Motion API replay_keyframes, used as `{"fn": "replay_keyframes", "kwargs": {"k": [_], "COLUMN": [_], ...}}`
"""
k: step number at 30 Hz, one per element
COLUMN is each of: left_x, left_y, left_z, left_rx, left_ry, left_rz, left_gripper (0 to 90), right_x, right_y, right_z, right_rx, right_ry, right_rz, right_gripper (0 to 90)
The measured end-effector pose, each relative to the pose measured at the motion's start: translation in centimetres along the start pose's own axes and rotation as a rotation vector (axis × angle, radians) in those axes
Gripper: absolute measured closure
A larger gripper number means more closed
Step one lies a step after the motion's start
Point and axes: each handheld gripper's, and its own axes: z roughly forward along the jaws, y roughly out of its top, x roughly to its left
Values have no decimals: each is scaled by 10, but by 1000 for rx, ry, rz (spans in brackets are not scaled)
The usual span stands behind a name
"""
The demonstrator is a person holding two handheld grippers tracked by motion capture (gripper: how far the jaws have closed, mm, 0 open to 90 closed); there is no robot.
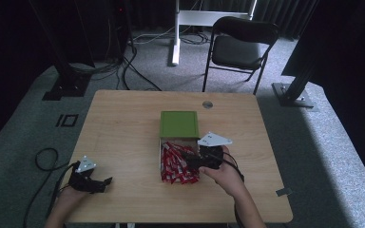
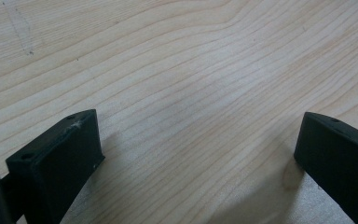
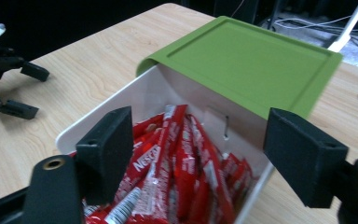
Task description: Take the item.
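A white box [image 3: 102, 116] holding several red sachets [image 3: 182, 177] sits at the table's middle, its green lid [image 3: 247, 60] swung open behind it. In the high view the sachets [image 1: 177, 164] lie in front of the green lid [image 1: 179, 124]. My right gripper [image 1: 188, 159] hovers over the box's right side, open, with nothing between its jaws; in its own view the right gripper [image 3: 205, 154] straddles the sachets. My left gripper [image 1: 105, 183] rests open near the front left edge, over bare wood [image 2: 196, 70]. The left gripper [image 3: 30, 91] shows far off in the right gripper view.
The wooden table [image 1: 123, 123] has a round cable hole [image 1: 207, 104] at the back. A black folding chair [image 1: 240, 45] stands behind the table. Cables [image 1: 45, 159] trail on the floor at left. A small grey tag [image 1: 283, 192] sits near the front right corner.
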Motion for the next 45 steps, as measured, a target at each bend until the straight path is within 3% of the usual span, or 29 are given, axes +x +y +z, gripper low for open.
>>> {"fn": "replay_keyframes", "kwargs": {"k": [10, 12, 16, 20, 22, 25, 29, 35, 45], "left_x": [0, 0, 0, 0, 0, 0, 0, 0, 0], "left_y": [0, 0, 0, 0, 0, 0, 0, 0, 0], "left_z": [0, 0, 0, 0, 0, 0, 0, 0, 0], "left_rx": [0, 0, 0, 0, 0, 0, 0, 0, 2], "left_ry": [0, 0, 0, 0, 1, 1, 0, 1, 0], "left_rz": [0, 2, 1, 1, 1, 2, 2, 3, 2], "left_gripper": [14, 15, 14, 14, 14, 15, 14, 14, 14], "right_x": [16, 17, 18, 19, 20, 23, 26, 29, 31], "right_y": [2, 2, 1, 3, 4, 5, 4, 1, -7], "right_z": [17, 20, 27, 37, 42, 49, 59, 72, 81], "right_rx": [28, 37, 73, 79, 96, 109, 126, 173, 216], "right_ry": [22, 22, 30, 80, 81, 49, 27, -27, -73], "right_rz": [-37, -49, -51, -43, -56, -66, -34, -30, -42], "right_gripper": [356, 438, 511, 551, 569, 605, 664, 691, 737]}}
